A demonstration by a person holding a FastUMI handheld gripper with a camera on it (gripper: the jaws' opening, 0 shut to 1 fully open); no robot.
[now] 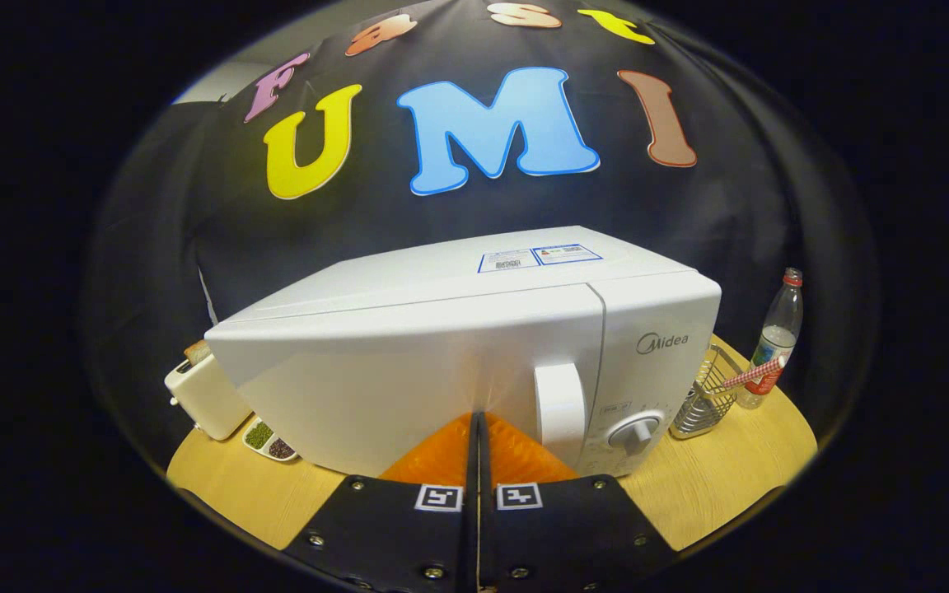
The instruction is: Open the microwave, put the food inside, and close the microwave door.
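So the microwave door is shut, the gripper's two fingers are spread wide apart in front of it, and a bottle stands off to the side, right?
Not quite. In the gripper view the gripper has its fingers pressed together, not spread, with nothing between them. The rest holds: the microwave door is shut just ahead of the fingers, and the bottle stands beside it, past a wire rack.

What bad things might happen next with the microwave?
The hand-held gripper is shut, its tips meeting at the closed door of the microwave, beside the handle. It might push the oven back instead of opening it. A wide swing might hit the wire rack or tip the bottle.
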